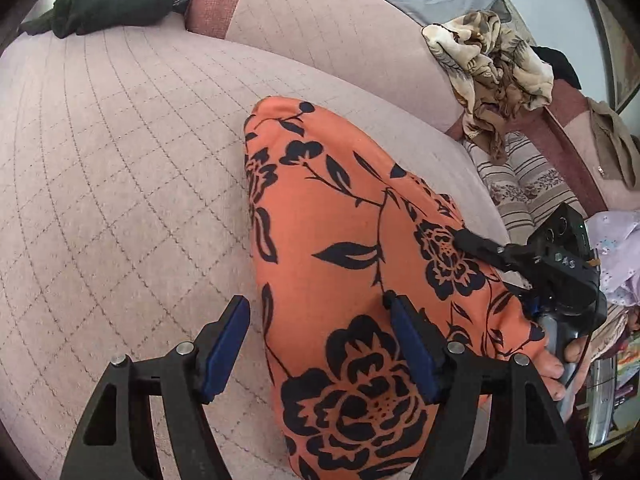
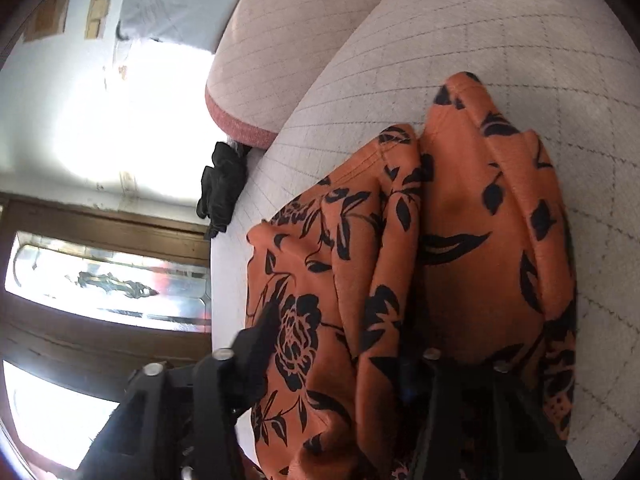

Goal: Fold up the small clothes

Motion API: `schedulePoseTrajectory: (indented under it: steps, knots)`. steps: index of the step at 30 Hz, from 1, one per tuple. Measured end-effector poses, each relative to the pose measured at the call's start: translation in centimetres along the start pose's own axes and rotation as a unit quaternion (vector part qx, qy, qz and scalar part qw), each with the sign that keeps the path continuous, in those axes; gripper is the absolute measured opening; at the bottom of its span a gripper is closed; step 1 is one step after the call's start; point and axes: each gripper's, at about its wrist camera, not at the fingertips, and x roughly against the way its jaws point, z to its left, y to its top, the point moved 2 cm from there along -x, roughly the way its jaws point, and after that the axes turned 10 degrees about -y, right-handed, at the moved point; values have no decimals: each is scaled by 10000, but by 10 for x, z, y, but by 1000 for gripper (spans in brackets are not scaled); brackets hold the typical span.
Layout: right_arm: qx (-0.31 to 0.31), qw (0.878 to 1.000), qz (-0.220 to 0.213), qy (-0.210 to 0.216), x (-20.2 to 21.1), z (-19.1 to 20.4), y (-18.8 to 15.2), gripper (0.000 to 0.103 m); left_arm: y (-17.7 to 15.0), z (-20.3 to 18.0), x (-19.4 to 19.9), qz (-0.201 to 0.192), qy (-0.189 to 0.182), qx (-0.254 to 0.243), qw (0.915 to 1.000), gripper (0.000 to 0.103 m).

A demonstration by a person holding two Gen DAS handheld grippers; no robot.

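An orange garment with black flowers (image 1: 340, 216) lies lengthwise on the pink quilted sofa seat (image 1: 120, 184). My left gripper (image 1: 318, 302) hangs open over its near end. One blue pad (image 1: 226, 344) is above the bare seat and the other (image 1: 412, 344) above the cloth, neither pressing. My right gripper (image 1: 480, 246), held by a hand (image 1: 560, 364), reaches in from the right onto the garment's edge. In the right wrist view, bunched folds of the garment (image 2: 460, 200) fill the gap of the right gripper (image 2: 340, 332), which is shut on them. Cloth hides its right finger.
A black garment (image 1: 112, 0) sits at the seat's far corner, also visible as a dark bundle (image 2: 222, 188). A beige patterned cloth (image 1: 492, 68) drapes over the backrest (image 1: 320, 28). A striped cushion (image 1: 520, 184) and a lilac cloth (image 1: 620, 256) lie to the right. A glazed door (image 2: 100, 280) stands beyond the sofa.
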Motion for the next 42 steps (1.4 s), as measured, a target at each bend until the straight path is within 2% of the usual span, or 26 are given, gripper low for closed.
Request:
schedulePoseTrajectory:
  steps: [2,3,5,7,10,11,12,13,14,15,17,20,24,26,27,31,33,34,35,37,39,40,42]
  knots:
    - [570,9960,-355,-591,5,17,-5,15,-3,-3,5,-79,201,-212,9995,73]
    - [835,9908,-635,-859,12,27,-7,13,-4,-5,4,-81,185,-237,9995,73]
    - [1098,9841,-1018,-953,29,42,-10,12,-5,-8,2,-59,-23,-209,9998,73]
    - [1332,9757,-1415,-1014,50,50,-13,12,-4,-8,-2,-118,-81,-219,9997,73]
    - [1805,9494,-2005,-1608,73,46,-23,12,-11,-22,-12,1,54,-630,9980,74]
    - [1790,9484,-1961,-1734,73,36,-23,12,-13,-25,-15,11,186,-785,9967,74]
    - [1637,9553,-1693,-1786,67,23,-19,12,-15,-27,-22,80,393,-903,9951,76]
    - [1408,9665,-1159,-1807,53,5,-14,12,-17,-25,-30,193,590,-978,9933,79]
    - [1179,9701,-702,-2002,39,-11,-10,15,-18,-23,-33,239,615,-949,9933,82]
    - [1085,9702,-583,-2088,34,-16,-8,17,-17,-20,-34,215,547,-835,9948,83]
    - [1207,9700,-705,-1988,46,-6,-6,17,-17,-14,-27,197,430,-688,9965,83]
    - [1154,9704,-1177,-1765,76,2,-3,19,-22,-13,-18,120,504,-765,9957,83]
    - [1373,9520,-2047,-1812,101,26,5,19,-22,-24,-25,82,684,-1052,9921,83]
    - [1437,9445,-2391,-1736,110,38,9,19,-23,-22,-24,107,622,-1011,9929,83]
    - [1487,9467,-2342,-1639,109,42,11,19,-23,-20,-23,129,584,-981,9934,83]
    - [1403,9680,-1465,-1475,61,45,24,19,-19,-21,-28,136,554,-982,9935,83]
    - [1142,9730,-888,-1800,24,27,31,19,-20,-24,-29,133,638,-1132,9914,83]
    - [961,9721,-443,-2094,4,13,34,19,-21,-26,-31,174,651,-1197,9905,83]
    - [768,9727,-235,-2177,-8,-1,33,15,-21,-26,-32,225,673,-1239,9898,83]
    - [612,9776,-404,-1973,4,-2,30,14,-21,-24,-29,221,619,-1200,9906,83]
    - [755,9755,-650,-1960,26,9,21,19,-17,-25,-21,151,556,-1149,9917,83]
    - [903,9738,-852,-1905,39,15,13,19,-16,-27,-14,42,599,-1208,9909,83]
    - [1065,9719,-985,-1854,61,22,-6,19,-14,-32,4,-274,820,-1386,9866,83]
